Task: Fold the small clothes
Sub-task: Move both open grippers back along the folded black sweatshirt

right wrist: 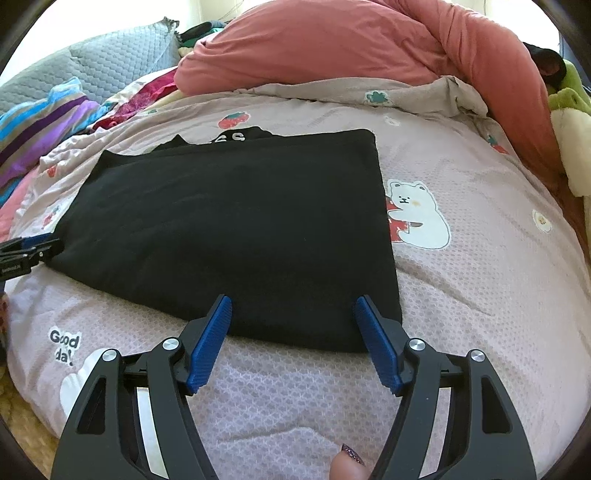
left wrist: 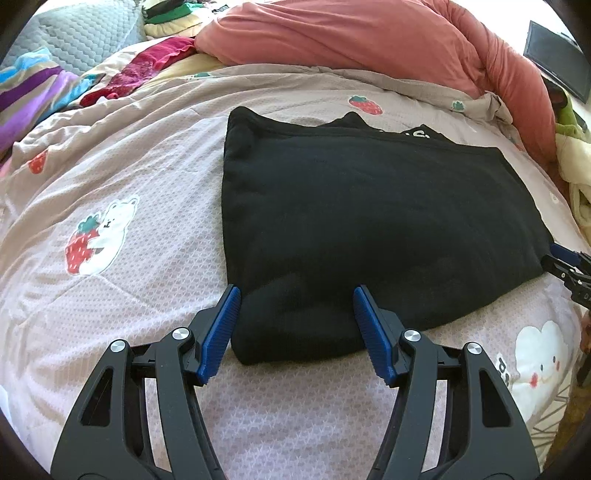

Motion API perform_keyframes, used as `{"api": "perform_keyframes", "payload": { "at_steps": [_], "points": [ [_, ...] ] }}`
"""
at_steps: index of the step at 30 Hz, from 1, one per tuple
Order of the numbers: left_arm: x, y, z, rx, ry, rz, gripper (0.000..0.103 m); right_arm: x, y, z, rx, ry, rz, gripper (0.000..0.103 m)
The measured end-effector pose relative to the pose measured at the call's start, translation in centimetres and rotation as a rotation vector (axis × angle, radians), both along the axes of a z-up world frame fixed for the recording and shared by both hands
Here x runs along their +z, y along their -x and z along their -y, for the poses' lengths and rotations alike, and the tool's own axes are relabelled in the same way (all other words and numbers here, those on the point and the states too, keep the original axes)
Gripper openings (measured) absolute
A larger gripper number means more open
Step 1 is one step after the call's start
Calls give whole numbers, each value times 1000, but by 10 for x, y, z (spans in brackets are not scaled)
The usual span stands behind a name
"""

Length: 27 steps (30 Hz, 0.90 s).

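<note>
Both grippers pitched steeply down at the bed, side by side along its near edge. Left gripper [left wrist: 295, 295]: jaws apart, blue pads [left wrist: 221, 332] straddling the near-left corner of the black garment [left wrist: 369, 221]; the left pad sits just outside the garment's left edge, the right pad over the cloth. Pads don't visibly pinch anything; cloth lies flat between them. Right gripper [right wrist: 293, 304]: jaws apart too, a bit wider, blue pads [right wrist: 208, 343] either side of the garment's near-right corner, right pad close to the garment's right edge. No clamp there either; fabric not bunched or lifted. Can't tell whether either set of fingertips actually touches the cloth or hovers just above. The garment is folded into a rough rectangle, lying flat in the middle of the pink quilt [left wrist: 129, 295], near hem close to the bed's near edge, white lettering peeking out at the far side. Each wrist view catches the other gripper at the frame edge, at the garment's opposite near corner. A fingertip [right wrist: 347, 467] with a dark glittery nail shows at the bottom of the right view, under the gripper. Coral duvet [left wrist: 351, 33] heaped along the far edge of the bed, striped fabric [left wrist: 33, 92] and grey pillow [left wrist: 85, 33] toward the far-left corner.
</note>
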<state>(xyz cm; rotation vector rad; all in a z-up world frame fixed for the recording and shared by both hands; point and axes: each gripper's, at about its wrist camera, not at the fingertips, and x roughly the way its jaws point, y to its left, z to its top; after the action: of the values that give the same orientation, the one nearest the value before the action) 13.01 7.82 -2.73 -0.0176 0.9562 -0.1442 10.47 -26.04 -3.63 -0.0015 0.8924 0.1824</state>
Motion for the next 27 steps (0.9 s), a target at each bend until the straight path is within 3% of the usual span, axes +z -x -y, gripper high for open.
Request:
{"api": "perform_keyframes", "payload": {
  "at_steps": [13, 18, 20, 27],
  "points": [
    [6, 18, -8, 19, 37, 18, 56, 15, 17, -2, 4, -43, 2, 73],
    [11, 24, -8, 22, 45, 35, 56, 23, 23, -9, 18, -50, 18, 79],
    [13, 26, -10, 28, 51, 42, 70, 26, 24, -15, 29, -52, 24, 83],
    [19, 30, -19, 52, 79, 65, 74, 36, 23, -41, 82, -55, 44, 86]
  ]
}}
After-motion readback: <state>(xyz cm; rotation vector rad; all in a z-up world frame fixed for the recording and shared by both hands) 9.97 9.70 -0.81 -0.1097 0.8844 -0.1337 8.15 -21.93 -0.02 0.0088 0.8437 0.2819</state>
